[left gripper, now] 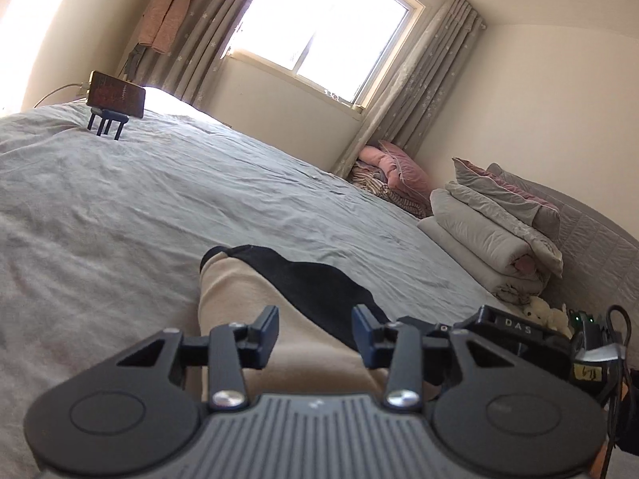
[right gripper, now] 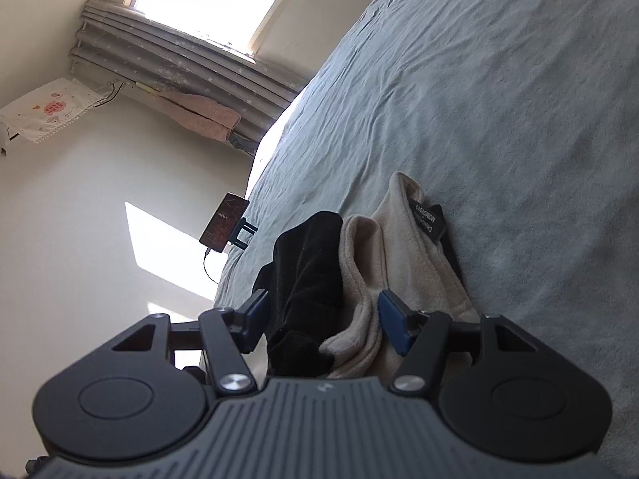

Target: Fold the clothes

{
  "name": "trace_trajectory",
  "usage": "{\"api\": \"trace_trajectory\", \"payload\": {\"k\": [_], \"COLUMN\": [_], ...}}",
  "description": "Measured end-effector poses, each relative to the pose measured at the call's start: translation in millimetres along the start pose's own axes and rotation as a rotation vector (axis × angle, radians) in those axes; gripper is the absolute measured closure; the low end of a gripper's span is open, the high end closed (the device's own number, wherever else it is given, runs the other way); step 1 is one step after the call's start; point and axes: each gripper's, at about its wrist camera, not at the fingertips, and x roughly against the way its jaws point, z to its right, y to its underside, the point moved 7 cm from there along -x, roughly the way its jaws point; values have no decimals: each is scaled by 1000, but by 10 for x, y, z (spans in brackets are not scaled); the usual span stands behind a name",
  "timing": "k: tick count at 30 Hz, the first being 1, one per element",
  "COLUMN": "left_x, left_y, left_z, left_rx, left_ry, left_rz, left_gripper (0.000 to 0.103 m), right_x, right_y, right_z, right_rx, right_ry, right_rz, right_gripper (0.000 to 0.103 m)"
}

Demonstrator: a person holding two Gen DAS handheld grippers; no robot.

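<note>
A beige fleece garment (left gripper: 235, 291) with black parts (left gripper: 315, 279) lies on the grey bed sheet (left gripper: 120, 207). My left gripper (left gripper: 315, 335) is open, low over the beige cloth, jaws apart with cloth between them but not pinched. In the right wrist view the same garment (right gripper: 403, 247) is bunched, its black part (right gripper: 307, 255) and a black label (right gripper: 425, 219) showing. My right gripper (right gripper: 323, 319) is open, its fingers on either side of the bunched black and beige folds. The right gripper's body (left gripper: 515, 339) shows at the right of the left wrist view.
A phone on a small stand (left gripper: 114, 97) stands at the far side of the bed, also in the right wrist view (right gripper: 225, 223). Folded grey quilts and pillows (left gripper: 495, 231) are stacked by the headboard. Window and curtains (left gripper: 319, 28) behind.
</note>
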Motion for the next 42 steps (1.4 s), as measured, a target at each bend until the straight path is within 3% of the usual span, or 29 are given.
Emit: {"api": "trace_trajectory", "payload": {"k": [2, 3, 6, 12, 18, 21, 23, 25, 26, 31, 33, 39, 41, 42], "left_x": [-36, -55, -66, -63, -270, -410, -433, -402, -386, -212, -254, -412, -428, -432], "left_y": [13, 28, 29, -65, 29, 243, 340, 306, 277, 26, 31, 318, 391, 383], "left_z": [-100, -130, -143, -29, 173, 224, 266, 281, 279, 235, 266, 362, 370, 363], "left_rx": [18, 22, 24, -20, -127, -222, -303, -311, -305, -191, -206, -271, -295, -286], "left_ry": [-23, -31, -35, -32, -28, -54, -74, -74, -69, -12, -1, 55, 56, 65], "left_rz": [-9, -15, -8, 26, -24, -77, -62, -60, -59, 27, 20, -46, -46, -54], "left_gripper": [69, 69, 69, 75, 75, 75, 76, 76, 76, 76, 76, 76, 76, 76], "right_x": [-26, -33, 25, 311, 104, 12, 20, 57, 88, 205, 188, -70, -187, -244], "right_y": [45, 70, 90, -91, -134, -73, -71, -83, -94, -145, -117, 146, 211, 225], "right_z": [-58, -86, -213, -347, 13, 202, 209, 146, 99, -163, -268, -352, -237, -160], "right_rx": [63, 99, 203, 267, 222, 244, 259, 297, 324, 489, 552, 720, 747, 767], "right_ry": [44, 70, 117, 115, 212, 280, 274, 274, 276, 290, 287, 248, 298, 345], "right_rz": [-3, 1, 47, 147, 90, 76, 84, 107, 129, 231, 251, 189, 141, 118], "right_gripper": [66, 73, 79, 80, 80, 80, 80, 79, 70, 69, 69, 69, 71, 79]}}
